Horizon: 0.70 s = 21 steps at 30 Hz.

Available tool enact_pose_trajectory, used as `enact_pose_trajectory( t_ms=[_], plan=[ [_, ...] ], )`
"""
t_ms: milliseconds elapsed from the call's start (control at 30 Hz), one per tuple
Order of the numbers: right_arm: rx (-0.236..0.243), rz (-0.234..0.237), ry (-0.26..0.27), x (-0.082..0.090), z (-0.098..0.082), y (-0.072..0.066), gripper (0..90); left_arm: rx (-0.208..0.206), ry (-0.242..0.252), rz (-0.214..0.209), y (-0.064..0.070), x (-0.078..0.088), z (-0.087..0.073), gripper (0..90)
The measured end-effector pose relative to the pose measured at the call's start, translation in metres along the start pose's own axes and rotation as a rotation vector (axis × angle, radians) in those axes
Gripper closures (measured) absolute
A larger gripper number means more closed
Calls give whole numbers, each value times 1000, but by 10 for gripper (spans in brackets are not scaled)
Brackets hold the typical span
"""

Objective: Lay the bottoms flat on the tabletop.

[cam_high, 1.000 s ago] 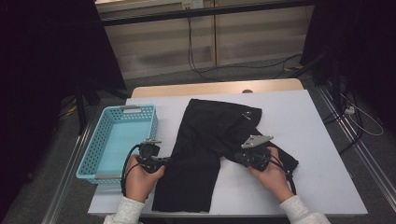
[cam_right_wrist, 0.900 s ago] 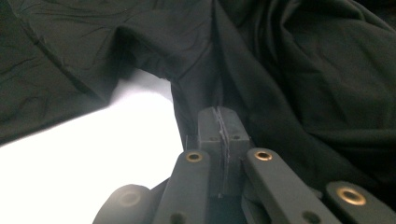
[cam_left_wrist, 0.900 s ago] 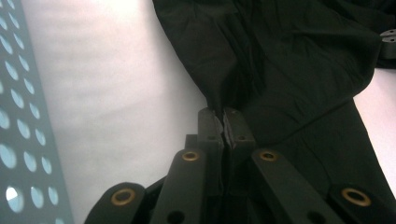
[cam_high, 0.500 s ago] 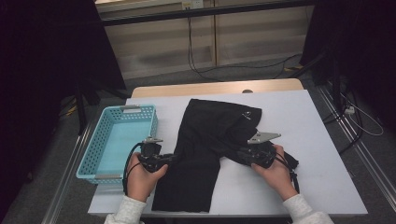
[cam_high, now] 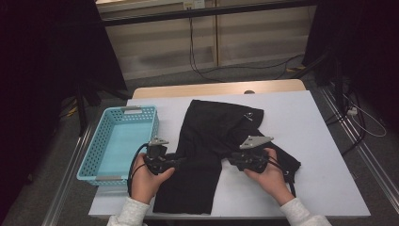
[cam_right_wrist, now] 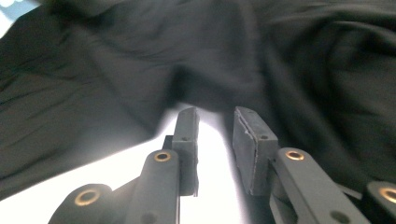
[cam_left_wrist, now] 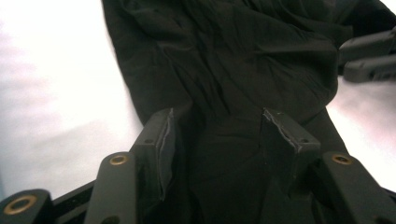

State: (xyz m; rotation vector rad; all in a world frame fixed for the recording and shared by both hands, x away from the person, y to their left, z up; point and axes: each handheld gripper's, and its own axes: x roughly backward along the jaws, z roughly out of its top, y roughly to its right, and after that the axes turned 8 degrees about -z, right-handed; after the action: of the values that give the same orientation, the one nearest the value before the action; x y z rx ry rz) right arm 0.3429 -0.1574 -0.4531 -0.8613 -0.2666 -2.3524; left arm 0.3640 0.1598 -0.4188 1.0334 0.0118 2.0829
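A black garment [cam_high: 211, 136] lies crumpled and partly folded on the white table [cam_high: 320, 141], a small white logo near its far right corner. My left gripper [cam_high: 181, 161] sits at the garment's left edge. Its jaws have just been opening and now stand apart in the left gripper view [cam_left_wrist: 219, 114], with loose cloth [cam_left_wrist: 224, 70] between the pads but not pinched. My right gripper [cam_high: 230, 160] faces it from the right. Its jaws [cam_right_wrist: 215, 112] have also just been opening; a narrow gap shows bare table, and the cloth's edge [cam_right_wrist: 140, 70] lies just ahead of the tips.
A light blue mesh basket [cam_high: 94, 155] with nothing in it stands at the table's left edge, close to my left hand. A strip of wooden tabletop [cam_high: 216, 88] runs along the back. Cables lie on the floor [cam_high: 197, 70] beyond the table.
Both hands have stayed almost in place at the garment's two sides. The right gripper has shifted slightly. The garment keeps its shape.
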Motion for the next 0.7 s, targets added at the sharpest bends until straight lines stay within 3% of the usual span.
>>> enact_pose_trajectory(
  t_ms=[267, 333, 433, 533, 700],
  plan=[
    [76, 111, -69, -15, 0, -27, 691, -52, 19, 23, 1, -2, 0, 474],
    [86, 96, -63, -17, 0, -30, 678, -51, 19, 31, -1, -1, 0, 485],
    [45, 77, -36, -20, -2, -32, 661, -55, 27, 37, -3, -2, 0, 469],
    [50, 46, -24, -23, 0, -34, 659, -69, 33, 42, -3, -1, 2, 432],
    [12, 29, -22, -25, 3, -37, 617, -84, 50, 43, -1, 2, 5, 410]
  ],
)
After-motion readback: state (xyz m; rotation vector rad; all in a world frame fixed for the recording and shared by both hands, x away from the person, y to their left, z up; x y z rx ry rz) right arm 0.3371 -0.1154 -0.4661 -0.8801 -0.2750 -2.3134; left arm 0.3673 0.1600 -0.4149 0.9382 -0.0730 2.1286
